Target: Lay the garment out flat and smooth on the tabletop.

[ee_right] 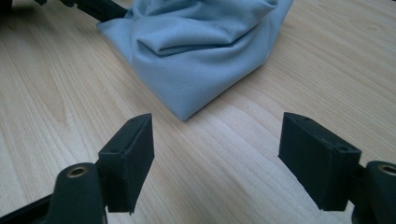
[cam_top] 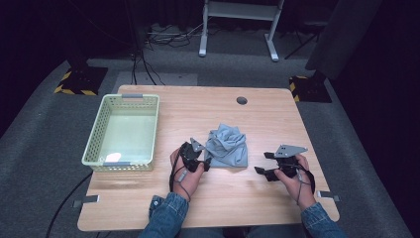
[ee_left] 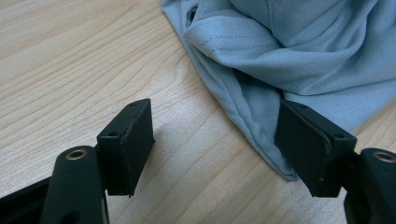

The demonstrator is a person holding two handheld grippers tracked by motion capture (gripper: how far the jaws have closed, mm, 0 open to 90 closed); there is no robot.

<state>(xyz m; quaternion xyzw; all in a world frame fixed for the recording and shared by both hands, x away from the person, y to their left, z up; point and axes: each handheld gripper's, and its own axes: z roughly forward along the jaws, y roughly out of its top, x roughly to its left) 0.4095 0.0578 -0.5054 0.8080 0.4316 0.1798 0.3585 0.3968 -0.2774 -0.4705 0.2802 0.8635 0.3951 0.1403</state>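
Writing: no readable brand, label or lettering on cloth, basket or grippers.
Cloth: grey-blue cloth (cam_top: 227, 145), crumpled in a heap near the middle of the wooden table (cam_top: 198, 208), stitched hem visible in the left gripper view (ee_left: 289, 51).
Left gripper: left gripper (cam_top: 207, 165) at the cloth's near left corner, jaws spread wide, nothing pinched (ee_left: 215, 149); cloth edge just in front of one jaw, touching or nearly so, bare wood between the pads.
Right gripper: right gripper (cam_top: 261, 162) well apart from the cloth, to its right, jaws spread, nothing between them (ee_right: 217, 154); folded cloth corner ahead of the gap, beyond the pads.
Basket: pale green basket (cam_top: 97, 130) at the table's left, apart from the cloth.
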